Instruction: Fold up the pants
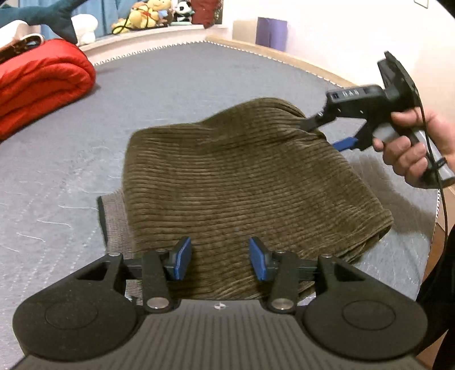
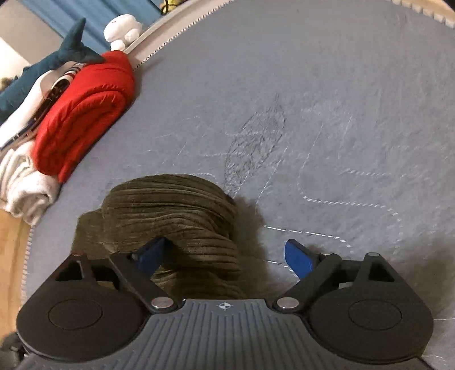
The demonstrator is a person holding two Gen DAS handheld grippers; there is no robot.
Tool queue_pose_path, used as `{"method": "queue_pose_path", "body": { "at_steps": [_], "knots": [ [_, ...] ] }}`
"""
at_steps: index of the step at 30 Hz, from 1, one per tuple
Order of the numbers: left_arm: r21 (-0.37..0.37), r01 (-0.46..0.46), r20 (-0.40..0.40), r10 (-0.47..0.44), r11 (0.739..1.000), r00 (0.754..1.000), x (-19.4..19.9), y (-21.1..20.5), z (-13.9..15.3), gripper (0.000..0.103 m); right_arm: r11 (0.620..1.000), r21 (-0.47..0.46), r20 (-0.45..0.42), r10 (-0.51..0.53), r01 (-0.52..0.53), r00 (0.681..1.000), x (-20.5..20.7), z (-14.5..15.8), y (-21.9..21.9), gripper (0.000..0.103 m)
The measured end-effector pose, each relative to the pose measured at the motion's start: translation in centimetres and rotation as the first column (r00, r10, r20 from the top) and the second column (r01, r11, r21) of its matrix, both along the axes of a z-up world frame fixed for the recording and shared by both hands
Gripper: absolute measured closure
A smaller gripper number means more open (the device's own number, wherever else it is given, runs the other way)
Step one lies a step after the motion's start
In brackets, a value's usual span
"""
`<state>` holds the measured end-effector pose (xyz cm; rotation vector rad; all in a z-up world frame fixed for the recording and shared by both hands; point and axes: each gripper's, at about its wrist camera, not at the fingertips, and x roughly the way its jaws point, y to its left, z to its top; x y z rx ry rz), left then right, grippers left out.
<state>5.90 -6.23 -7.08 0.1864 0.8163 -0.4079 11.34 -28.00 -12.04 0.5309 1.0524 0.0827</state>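
Note:
Olive-brown corduroy pants (image 1: pixel 241 182) lie folded in a thick bundle on the grey bed cover (image 1: pixel 170 94). My left gripper (image 1: pixel 220 257) is open just above the bundle's near edge, its blue pads (image 1: pixel 182 256) apart with nothing between them. My right gripper (image 2: pixel 227 256) is open wide at the bundle's right side; its left pad (image 2: pixel 150 253) touches the pants (image 2: pixel 176 207), its right pad (image 2: pixel 298 256) is over the cover. In the left wrist view the right gripper (image 1: pixel 327 128) shows at the pants' far right corner, held by a hand (image 1: pixel 409 148).
A folded red quilt (image 1: pixel 42 88) and white towels (image 2: pixel 22 182) lie at the bed's left side, with a blue plush shark (image 2: pixel 57 59) behind them. Stuffed toys (image 1: pixel 148 14) sit on the ledge behind the bed. The wooden floor (image 2: pixel 11 236) shows past the bed's edge.

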Motion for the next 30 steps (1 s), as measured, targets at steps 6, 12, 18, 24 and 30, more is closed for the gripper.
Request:
{"method": "queue_pose_path", "body": {
  "at_steps": [6, 12, 18, 24, 30],
  "knots": [
    [-0.055, 0.077, -0.018, -0.078, 0.995, 0.997, -0.1, -2.1, -0.4, 0.053, 0.993, 0.086, -0.017, 0.081, -0.079, 0.997, 1.9, 0.2, 1.2, 0.013],
    [-0.003, 0.117, -0.04, -0.117, 0.993, 0.992, -0.1, -3.2, -1.6, 0.051, 0.994, 0.073, 0.0, 0.082, -0.082, 0.997, 2.6, 0.6, 1.7, 0.025],
    [-0.006, 0.102, -0.051, -0.102, 0.995, 0.993, 0.1, -3.1, -1.3, 0.047, 0.996, 0.055, 0.012, 0.064, -0.064, 0.998, 2.9, 0.5, 2.1, 0.033],
    [0.011, 0.113, -0.078, -0.112, 0.993, 0.991, -0.3, -2.9, -1.6, 0.047, 0.999, -0.008, 0.076, 0.049, -0.048, 0.996, 2.6, 1.4, 2.9, 0.044],
    [0.02, 0.12, -0.09, -0.117, 0.993, 0.989, -1.0, -2.3, -1.9, 0.047, 0.968, -0.207, 0.237, 0.193, -0.144, 0.952, 0.9, 4.3, 6.9, 0.049]
  ]
}}
